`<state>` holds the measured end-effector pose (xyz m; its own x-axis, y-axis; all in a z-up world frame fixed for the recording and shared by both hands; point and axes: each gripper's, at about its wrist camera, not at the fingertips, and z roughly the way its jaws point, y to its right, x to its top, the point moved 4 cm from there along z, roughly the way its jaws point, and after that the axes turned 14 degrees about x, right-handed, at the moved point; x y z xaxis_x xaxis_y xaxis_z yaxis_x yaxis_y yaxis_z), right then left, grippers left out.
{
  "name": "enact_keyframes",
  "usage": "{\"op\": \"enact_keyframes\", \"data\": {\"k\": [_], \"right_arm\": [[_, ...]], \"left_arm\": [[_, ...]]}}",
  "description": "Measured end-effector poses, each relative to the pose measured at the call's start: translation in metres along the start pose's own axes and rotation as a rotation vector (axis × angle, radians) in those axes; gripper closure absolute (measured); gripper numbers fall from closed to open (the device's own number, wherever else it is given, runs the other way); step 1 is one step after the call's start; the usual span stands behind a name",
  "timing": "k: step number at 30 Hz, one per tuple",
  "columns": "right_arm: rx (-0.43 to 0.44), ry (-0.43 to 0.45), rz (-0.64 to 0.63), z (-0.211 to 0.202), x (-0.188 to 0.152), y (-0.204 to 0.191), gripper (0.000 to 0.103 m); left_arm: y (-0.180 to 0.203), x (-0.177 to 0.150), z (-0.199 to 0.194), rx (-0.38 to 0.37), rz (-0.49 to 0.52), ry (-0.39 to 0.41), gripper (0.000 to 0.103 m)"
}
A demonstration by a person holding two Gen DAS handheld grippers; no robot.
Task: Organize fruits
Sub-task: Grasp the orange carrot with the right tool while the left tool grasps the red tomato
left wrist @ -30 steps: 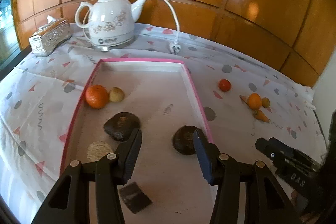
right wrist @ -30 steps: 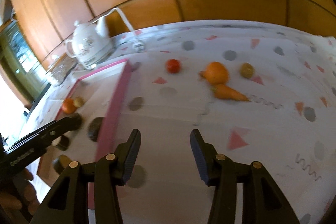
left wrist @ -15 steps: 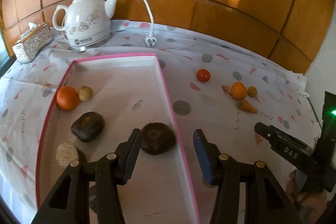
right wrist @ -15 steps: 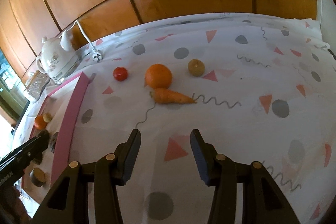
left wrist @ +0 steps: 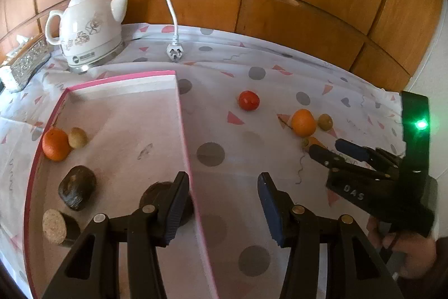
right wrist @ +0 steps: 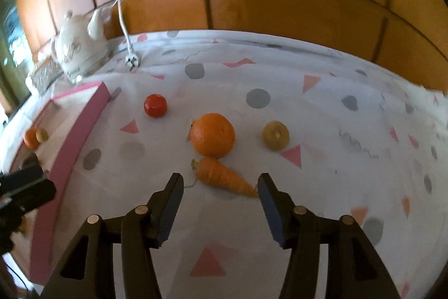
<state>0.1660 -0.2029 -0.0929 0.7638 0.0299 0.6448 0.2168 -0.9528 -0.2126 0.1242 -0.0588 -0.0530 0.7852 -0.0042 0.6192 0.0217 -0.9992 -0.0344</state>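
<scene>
Closing in since a second ago, right gripper [right wrist: 219,188], wide open and empty, brackets carrot [right wrist: 224,177] for pickup; left gripper [left wrist: 222,195] idles open over tray [left wrist: 183,136].

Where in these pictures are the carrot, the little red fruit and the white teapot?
carrot [right wrist: 224,178], right wrist view, middle of its orange body.
red fruit [right wrist: 155,105], right wrist view, centre of its round skin.
teapot [left wrist: 89,38], left wrist view, front of its white belly.

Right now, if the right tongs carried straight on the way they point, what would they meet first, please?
Most likely the carrot, lying just ahead between the open right tongs, with the orange behind it; depth is uncertain.
</scene>
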Motion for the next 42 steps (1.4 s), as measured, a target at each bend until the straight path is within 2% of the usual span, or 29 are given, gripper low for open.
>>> {"op": "enact_keyframes", "data": {"k": [4,9,11,12,23,32,42], "right_arm": [[0.042,-0.067,-0.085,0.016,0.002,0.002,0.047],[0.068,-0.087,-0.141,0.024,0.004,0.003,0.047],[0.075,-0.086,-0.152,0.024,0.006,0.001,0.066],[0.076,-0.085,-0.154,0.024,0.006,0.001,0.067],[0.102,-0.094,-0.148,0.025,0.007,0.002,0.067],[0.115,-0.074,-0.122,0.015,0.005,0.002,0.076],[0.133,-0.079,-0.109,0.021,0.003,0.003,0.077]], "left_arm": [[0.007,0.005,0.005,-0.002,0.006,-0.005,0.051],[0.015,0.011,0.010,-0.014,0.003,-0.018,0.051],[0.018,0.013,0.012,-0.013,0.006,-0.019,0.051],[0.019,0.014,0.014,-0.014,0.004,-0.022,0.051],[0.031,0.026,0.036,-0.011,-0.008,-0.060,0.051],[0.029,0.041,0.059,0.005,-0.046,-0.097,0.052],[0.042,0.070,0.084,0.036,-0.032,-0.084,0.052]]}}
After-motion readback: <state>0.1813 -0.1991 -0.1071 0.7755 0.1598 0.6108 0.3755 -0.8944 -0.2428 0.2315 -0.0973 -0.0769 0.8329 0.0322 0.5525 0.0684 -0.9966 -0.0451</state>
